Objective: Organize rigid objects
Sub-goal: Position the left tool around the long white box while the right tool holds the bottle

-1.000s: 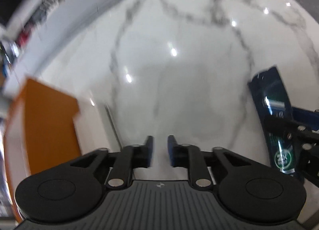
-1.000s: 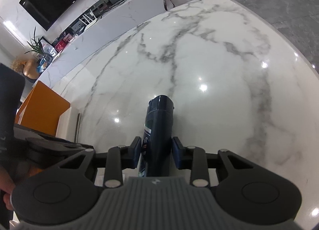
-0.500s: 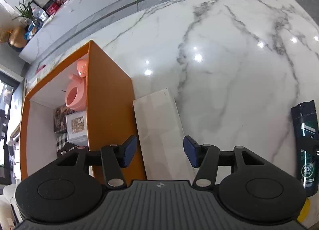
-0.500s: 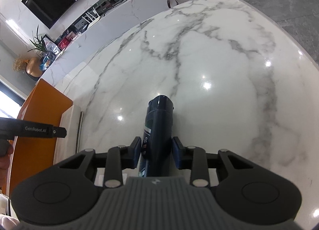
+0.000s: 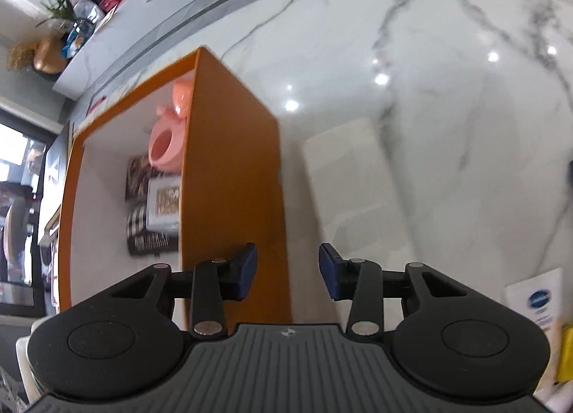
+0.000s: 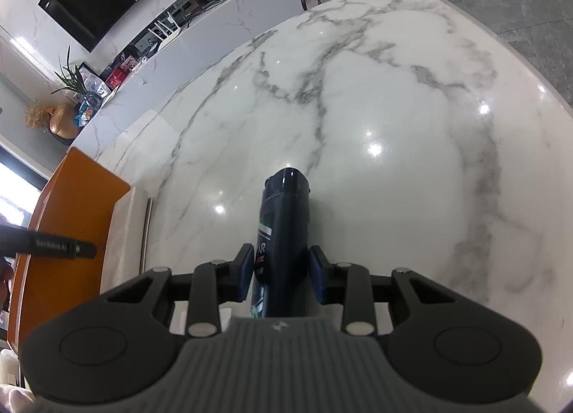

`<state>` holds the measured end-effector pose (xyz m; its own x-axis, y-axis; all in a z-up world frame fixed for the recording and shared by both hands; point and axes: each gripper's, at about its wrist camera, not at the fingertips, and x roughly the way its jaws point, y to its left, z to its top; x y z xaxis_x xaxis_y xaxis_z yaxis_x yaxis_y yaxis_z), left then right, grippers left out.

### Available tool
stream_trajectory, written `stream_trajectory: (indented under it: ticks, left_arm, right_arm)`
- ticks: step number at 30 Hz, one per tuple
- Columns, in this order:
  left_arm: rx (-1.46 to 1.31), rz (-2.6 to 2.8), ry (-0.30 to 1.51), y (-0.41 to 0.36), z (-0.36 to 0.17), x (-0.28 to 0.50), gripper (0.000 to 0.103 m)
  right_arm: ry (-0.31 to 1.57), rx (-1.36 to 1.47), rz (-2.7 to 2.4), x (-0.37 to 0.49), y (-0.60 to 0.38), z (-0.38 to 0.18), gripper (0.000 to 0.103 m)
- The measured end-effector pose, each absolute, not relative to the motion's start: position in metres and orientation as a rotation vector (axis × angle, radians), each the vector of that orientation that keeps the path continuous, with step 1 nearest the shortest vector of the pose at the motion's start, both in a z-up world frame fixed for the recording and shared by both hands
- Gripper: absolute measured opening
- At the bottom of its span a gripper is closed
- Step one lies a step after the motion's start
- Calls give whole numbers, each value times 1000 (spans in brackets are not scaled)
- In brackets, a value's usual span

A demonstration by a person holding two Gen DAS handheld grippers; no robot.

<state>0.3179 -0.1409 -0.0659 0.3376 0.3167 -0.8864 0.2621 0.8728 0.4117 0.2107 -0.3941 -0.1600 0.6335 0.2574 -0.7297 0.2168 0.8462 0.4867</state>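
Swung left toward the orange box (image 5: 232,176) within the last second, left gripper (image 5: 288,271) now wide open, empty. Right gripper (image 6: 281,275) clamped throughout on dark bottle (image 6: 284,230) above marble table (image 6: 394,108); boxing likely next.

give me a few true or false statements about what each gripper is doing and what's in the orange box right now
1. The right gripper is shut on the dark blue spray can. True.
2. The left gripper holds a white box. False: its jaws stand open with nothing between them.
3. The orange open-topped box holds a pink plastic toy. True.
4. The spray can already lies inside the orange box. False: it is over the white marble table, in the right gripper.
5. A flat white lid lies beside the orange box. True.
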Motion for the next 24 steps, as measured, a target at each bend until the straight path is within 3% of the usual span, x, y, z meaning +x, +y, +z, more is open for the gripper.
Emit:
stream_trajectory:
  ticks: [2, 7, 9, 24]
  left_arm:
    - [488, -1, 1235, -134, -63, 317, 53]
    - [361, -125, 1220, -140, -59, 315, 75]
    - [320, -149, 1236, -142, -62, 316, 79]
    - [166, -88, 1306, -134, -101, 337, 85]
  right_arm:
    - [898, 580, 26, 211, -393, -160, 34]
    - [904, 574, 42, 211, -390, -160, 35]
    - [907, 581, 43, 211, -391, -160, 35]
    - [890, 570, 74, 216, -390, -162, 35]
